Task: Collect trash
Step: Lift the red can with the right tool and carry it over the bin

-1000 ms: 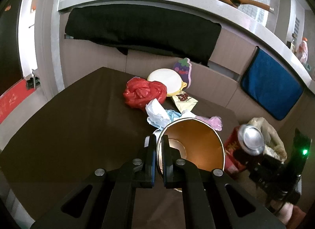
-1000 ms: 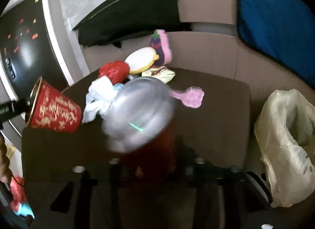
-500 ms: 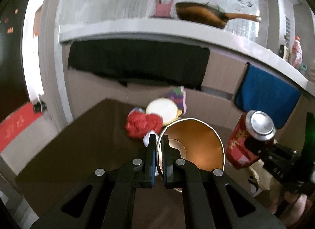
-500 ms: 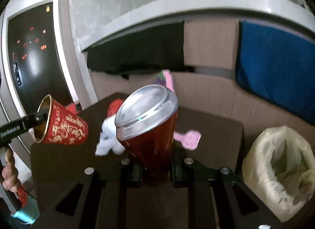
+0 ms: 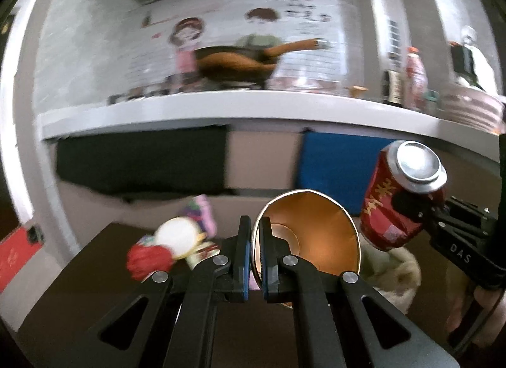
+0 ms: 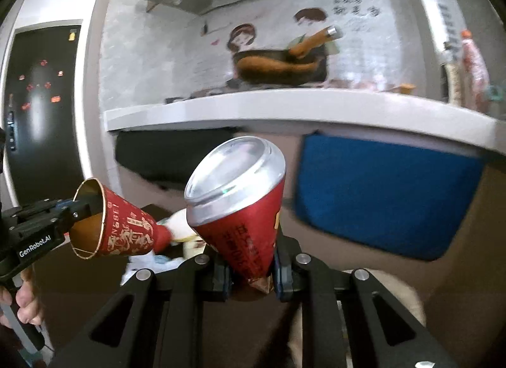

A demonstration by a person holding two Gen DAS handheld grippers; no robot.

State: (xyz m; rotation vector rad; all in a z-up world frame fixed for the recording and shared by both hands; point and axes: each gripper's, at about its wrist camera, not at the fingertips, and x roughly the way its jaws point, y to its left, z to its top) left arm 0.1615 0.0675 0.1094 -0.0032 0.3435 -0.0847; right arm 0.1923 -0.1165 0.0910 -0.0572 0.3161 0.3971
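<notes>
L claw [image 5: 255, 238] was clamped on the rim of the red paper cup [image 5: 308, 235], one finger inside the wall, one outside, cup lifted clear of the counter [image 5: 82, 276] w/ its gold-lined mouth turned toward the camera. R claw [image 6: 251, 268] was squeezed shut around the lower body of the red drink can [image 6: 237, 197], can tilted, silver top leaning up and to the left, also in the air. From the left wrist view the can sat just right of the cup, close but not touching.

Rest of the trash lay on the counter's far side, near the back edge: red crumpled bag [image 5: 148, 258], a round white lid-like piece [image 5: 178, 236], a snack wrapper [image 5: 204, 251]; all blurred, details hard to read. A pale trash bag [image 5: 392, 270] showed below the can, off the counter's right edge.

Risks, as judgement:
- Cup grip is thin-wall only; rim could fold or slip out if swung fast, and cup would drop short of the bag.
- Can is held low, looks slightly dented at the pinch; top-heavy tilt could let it pivot or slide out.
- Two loads close together; they could knock each other over the bag mouth.
- Bag mouth looked slack, partly hidden; a drop from height could miss or bounce off the edge.
- If the can has liquid left, can't tell, tilt could spill it.
</notes>
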